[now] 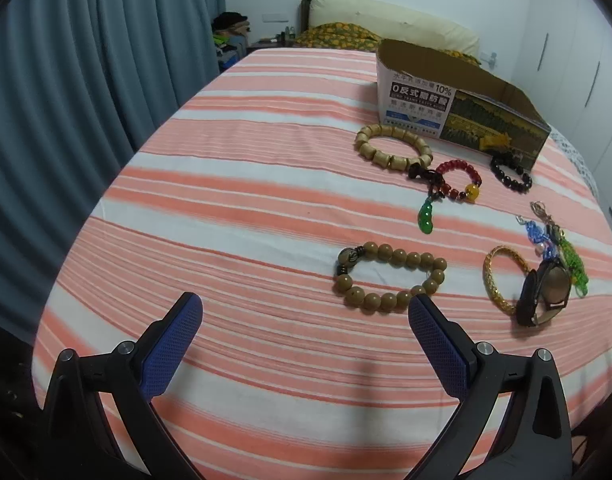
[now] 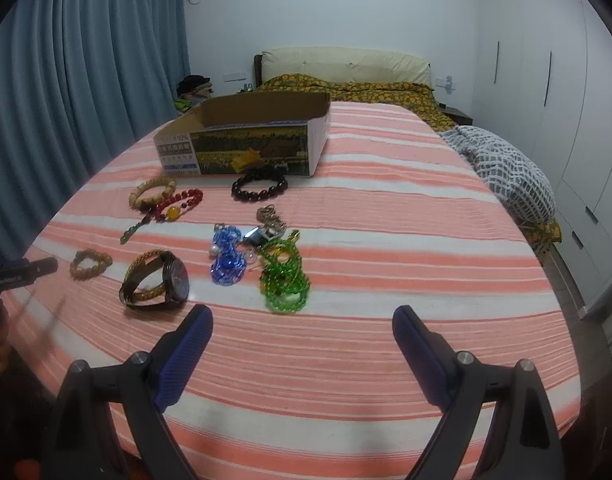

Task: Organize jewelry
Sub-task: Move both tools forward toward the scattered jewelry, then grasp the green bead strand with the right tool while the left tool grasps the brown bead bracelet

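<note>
Jewelry lies scattered on a striped bedspread in front of an open cardboard box (image 1: 462,96) (image 2: 246,136). A brown bead bracelet (image 1: 390,276) (image 2: 91,263) lies just ahead of my left gripper (image 1: 306,312), which is open and holds nothing. Farther off lie a pale wooden bracelet (image 1: 392,146) (image 2: 152,191), a red bead bracelet (image 1: 458,180) (image 2: 182,202) with a green pendant (image 1: 426,216), and a black bead bracelet (image 1: 510,174) (image 2: 260,188). A gold bangle (image 1: 496,276) leans by a wristwatch (image 1: 546,288) (image 2: 158,284). Blue beads (image 2: 226,258) and green beads (image 2: 284,276) lie ahead of my open right gripper (image 2: 302,320).
The bedspread (image 1: 246,200) (image 2: 406,260) ends at a rounded near edge. Blue curtains (image 1: 86,80) hang on the left. Pillows (image 2: 346,66) and a patterned quilt lie at the head of the bed, a grey knit blanket (image 2: 510,172) at its right edge, white wardrobes (image 2: 546,80) beyond.
</note>
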Available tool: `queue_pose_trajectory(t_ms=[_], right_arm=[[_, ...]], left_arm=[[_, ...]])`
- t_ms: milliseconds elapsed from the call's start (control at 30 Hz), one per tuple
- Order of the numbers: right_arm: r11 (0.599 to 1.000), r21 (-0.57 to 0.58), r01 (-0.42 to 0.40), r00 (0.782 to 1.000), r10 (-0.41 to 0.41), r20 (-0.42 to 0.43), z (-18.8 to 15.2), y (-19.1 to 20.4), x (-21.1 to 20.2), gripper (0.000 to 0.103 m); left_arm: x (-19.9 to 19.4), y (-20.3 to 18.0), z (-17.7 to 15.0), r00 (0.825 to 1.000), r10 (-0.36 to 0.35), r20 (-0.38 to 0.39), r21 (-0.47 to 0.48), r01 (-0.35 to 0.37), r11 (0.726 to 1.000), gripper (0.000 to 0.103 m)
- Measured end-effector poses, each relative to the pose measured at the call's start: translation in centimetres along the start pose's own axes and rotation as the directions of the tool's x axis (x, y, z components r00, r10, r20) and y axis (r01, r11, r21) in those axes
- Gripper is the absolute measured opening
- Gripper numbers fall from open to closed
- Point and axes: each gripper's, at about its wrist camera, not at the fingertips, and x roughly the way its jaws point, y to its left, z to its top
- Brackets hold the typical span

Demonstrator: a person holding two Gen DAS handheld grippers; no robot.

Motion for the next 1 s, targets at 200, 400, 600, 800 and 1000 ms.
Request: queue_pose_trajectory(t_ms=[200, 400, 600, 800, 1000], right_arm=[[1.0, -0.021, -0.009, 1.0, 0.009, -0.015, -0.2, 0.6, 0.6, 0.093], [0.998, -0.067, -0.014, 0.998, 0.01, -0.058, -0.4, 1.0, 1.6, 0.093], [0.995, -0.103, -0.01, 0.996, 0.002, -0.086, -0.8, 0.4, 1.9, 0.093], [0.99, -0.137, -0.028, 0.99, 0.009, -0.138, -1.8, -0.4, 2.8, 0.093], [0.987, -0.157, -0.033, 0.977, -0.002, -0.213, -1.7, -0.5, 5.2, 0.093]], left_arm=[[0.0, 0.1, 0.0, 1.0, 0.002, 0.0, 0.008, -0.002, 1.0, 0.103], [0.1, 0.4, 0.1, 1.0, -0.012, -0.003, -0.001, 0.012, 1.0, 0.102], [0.8, 1.8, 0.5, 0.998, -0.056, -0.017, -0.032, 0.056, 0.998, 0.103], [2.0, 1.3, 0.4, 0.994, -0.097, -0.043, 0.006, 0.097, 0.995, 0.103], [5.2, 0.0, 1.5, 0.994, -0.064, -0.094, 0.041, 0.068, 0.997, 0.103]])
